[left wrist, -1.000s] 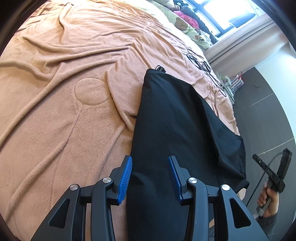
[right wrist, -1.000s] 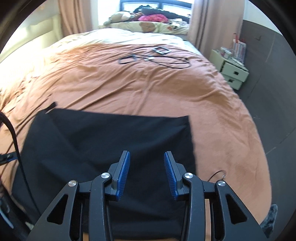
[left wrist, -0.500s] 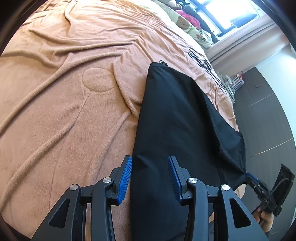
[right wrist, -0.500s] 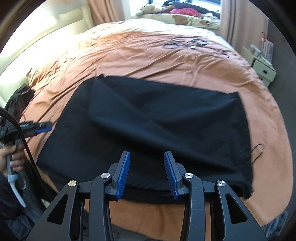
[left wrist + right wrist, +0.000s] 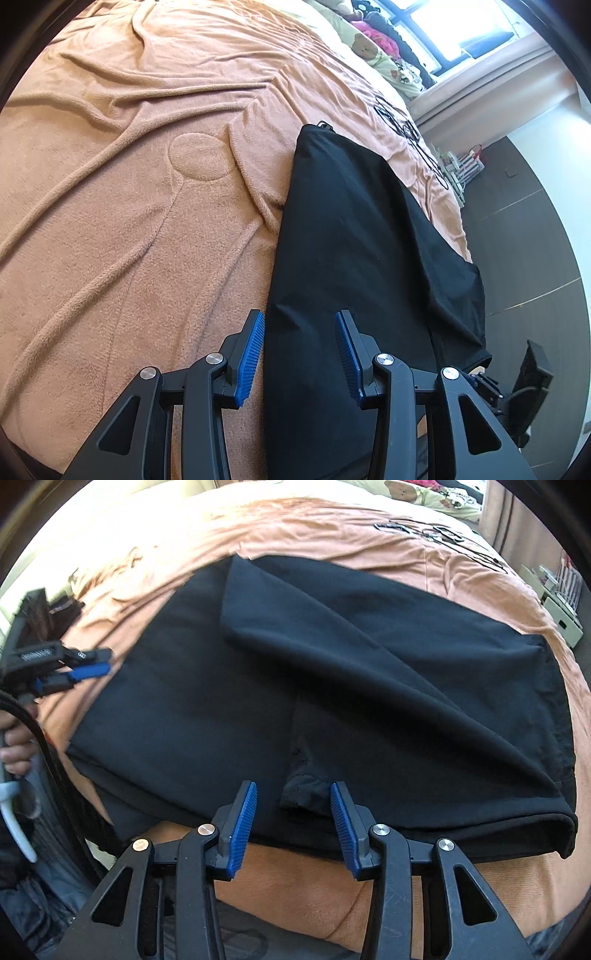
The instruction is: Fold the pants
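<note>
The black fabric pants [image 5: 314,686] lay spread on the bed's orange fleece blanket [image 5: 129,221], one flap doubled over. The left hand-held gripper [image 5: 299,350] and right hand-held gripper [image 5: 291,823] gaped wide, holding nothing, above the near edge.

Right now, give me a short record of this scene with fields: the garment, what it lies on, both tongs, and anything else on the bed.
garment: black fabric pants, spread flat with one layer folded diagonally across
surface: wrinkled orange fleece blanket on a bed
left tongs: open, poised at the pants' edge, gripping nothing
right tongs: open, over the near hem of the pants, gripping nothing
other items: black cables on the far side of the blanket; teddy-bear print pillow by the window
fold status: partly folded
</note>
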{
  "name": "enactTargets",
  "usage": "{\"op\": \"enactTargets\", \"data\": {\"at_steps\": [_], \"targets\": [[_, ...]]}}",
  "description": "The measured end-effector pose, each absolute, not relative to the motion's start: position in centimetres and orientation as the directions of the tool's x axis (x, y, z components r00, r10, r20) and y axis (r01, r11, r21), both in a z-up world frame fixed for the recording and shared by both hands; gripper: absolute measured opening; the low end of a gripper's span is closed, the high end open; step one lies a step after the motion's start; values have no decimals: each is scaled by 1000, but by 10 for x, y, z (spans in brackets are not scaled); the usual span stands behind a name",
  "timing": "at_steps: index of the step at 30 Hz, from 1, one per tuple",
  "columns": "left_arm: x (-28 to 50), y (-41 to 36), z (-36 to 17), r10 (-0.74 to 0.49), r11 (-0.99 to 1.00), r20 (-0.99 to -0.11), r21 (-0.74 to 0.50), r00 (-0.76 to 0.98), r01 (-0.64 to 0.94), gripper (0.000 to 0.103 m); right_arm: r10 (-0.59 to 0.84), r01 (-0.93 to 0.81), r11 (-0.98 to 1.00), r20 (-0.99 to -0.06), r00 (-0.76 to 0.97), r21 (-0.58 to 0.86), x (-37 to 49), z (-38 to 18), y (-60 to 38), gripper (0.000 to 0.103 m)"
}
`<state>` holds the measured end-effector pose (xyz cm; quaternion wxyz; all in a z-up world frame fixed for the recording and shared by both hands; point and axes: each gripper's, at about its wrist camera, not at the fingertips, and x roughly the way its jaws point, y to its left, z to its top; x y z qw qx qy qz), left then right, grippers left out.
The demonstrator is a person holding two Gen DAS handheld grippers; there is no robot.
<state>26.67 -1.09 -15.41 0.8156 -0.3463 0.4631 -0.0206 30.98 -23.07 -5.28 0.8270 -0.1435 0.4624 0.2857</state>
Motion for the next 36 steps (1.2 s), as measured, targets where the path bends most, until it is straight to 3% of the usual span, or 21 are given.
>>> {"op": "enactTargets", "data": {"at_steps": [2,3,6,24,36], "targets": [[267,-11,-153,-355,760,-739,-584,572,-284,42,323,-599,801,-847,422,7,313,-54,-232,38],[267,-11,-153,-355,761,-739,-584,572,-283,42,312,-592,806,-845,434,-7,314,-53,-232,23],[269,-12,-154,-359,760,-740,-586,569,-281,42,299,-583,812,-840,454,-25,316,-50,-234,7],[282,-18,-153,-350,772,-750,-571,561,-281,43,262,-460,882,-702,662,-105,328,38,-287,5],[291,-17,-156,-334,782,-766,-550,549,-292,43,234,-360,932,-671,703,-52,383,45,-303,5]]}}
